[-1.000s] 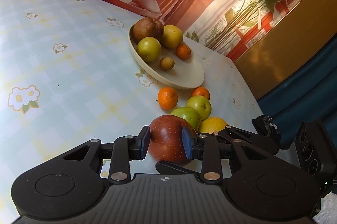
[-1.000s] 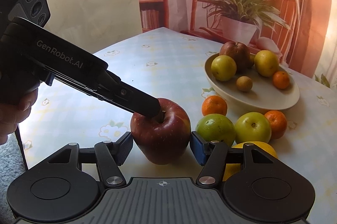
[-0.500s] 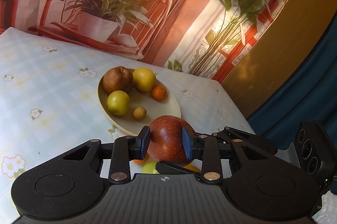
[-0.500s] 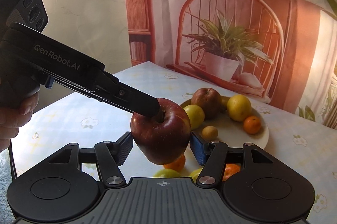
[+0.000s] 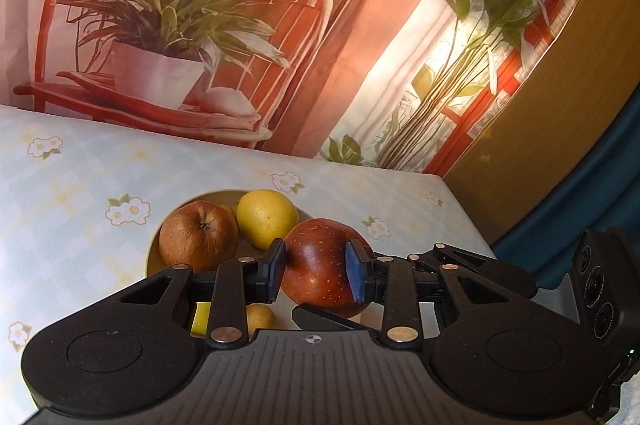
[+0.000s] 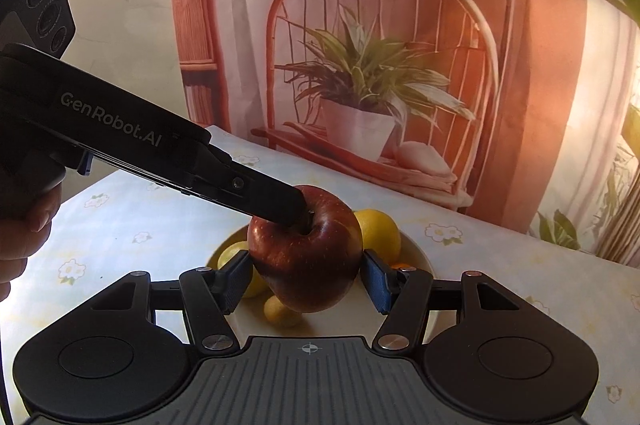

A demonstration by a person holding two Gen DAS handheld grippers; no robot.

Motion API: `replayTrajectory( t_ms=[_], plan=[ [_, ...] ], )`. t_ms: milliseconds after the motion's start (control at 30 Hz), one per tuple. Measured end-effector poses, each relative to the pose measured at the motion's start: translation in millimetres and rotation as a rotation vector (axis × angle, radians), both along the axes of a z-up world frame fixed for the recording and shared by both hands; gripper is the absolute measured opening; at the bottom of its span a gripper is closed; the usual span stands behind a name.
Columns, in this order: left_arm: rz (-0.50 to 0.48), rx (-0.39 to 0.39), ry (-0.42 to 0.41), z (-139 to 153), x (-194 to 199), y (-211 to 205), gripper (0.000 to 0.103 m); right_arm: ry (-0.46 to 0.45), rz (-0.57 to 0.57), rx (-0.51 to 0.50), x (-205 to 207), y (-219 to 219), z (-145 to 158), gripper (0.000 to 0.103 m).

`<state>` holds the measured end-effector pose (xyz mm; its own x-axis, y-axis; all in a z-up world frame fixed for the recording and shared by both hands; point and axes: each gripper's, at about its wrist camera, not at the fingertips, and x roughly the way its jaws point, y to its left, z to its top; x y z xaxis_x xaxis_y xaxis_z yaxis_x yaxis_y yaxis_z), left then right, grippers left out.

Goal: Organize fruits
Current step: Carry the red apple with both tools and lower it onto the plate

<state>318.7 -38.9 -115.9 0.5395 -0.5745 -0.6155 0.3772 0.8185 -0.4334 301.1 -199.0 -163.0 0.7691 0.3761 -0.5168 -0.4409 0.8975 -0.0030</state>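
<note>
Red apple point(image 5: 320, 265) held in the air above the fruit plate point(image 6: 420, 261).

Left hand-held gripper point(image 5: 316, 271): pads clamped on the apple's sides. Right hand-held gripper point(image 6: 308, 281): part open, its pads touch the same apple on both flanks. Below on the plate, on the floral tabletop point(image 5: 80, 185): brown apple point(image 5: 198, 237), lemon point(image 5: 266, 213), small yellow fruit point(image 6: 280, 311).

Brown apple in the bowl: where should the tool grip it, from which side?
Probably from above, across the widest middle: the brown apple sits stem-up in the bowl, and the lemon crowds one flank, so grip clear of that side.
</note>
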Motion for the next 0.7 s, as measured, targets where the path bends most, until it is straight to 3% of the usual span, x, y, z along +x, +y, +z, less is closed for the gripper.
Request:
replayTrajectory(
  t_ms=[700],
  plan=[
    [0.027, 0.118, 0.086, -32, 36, -19, 0.034, 0.103, -0.011, 0.05, 41, -9, -42, 0.055]
  ],
)
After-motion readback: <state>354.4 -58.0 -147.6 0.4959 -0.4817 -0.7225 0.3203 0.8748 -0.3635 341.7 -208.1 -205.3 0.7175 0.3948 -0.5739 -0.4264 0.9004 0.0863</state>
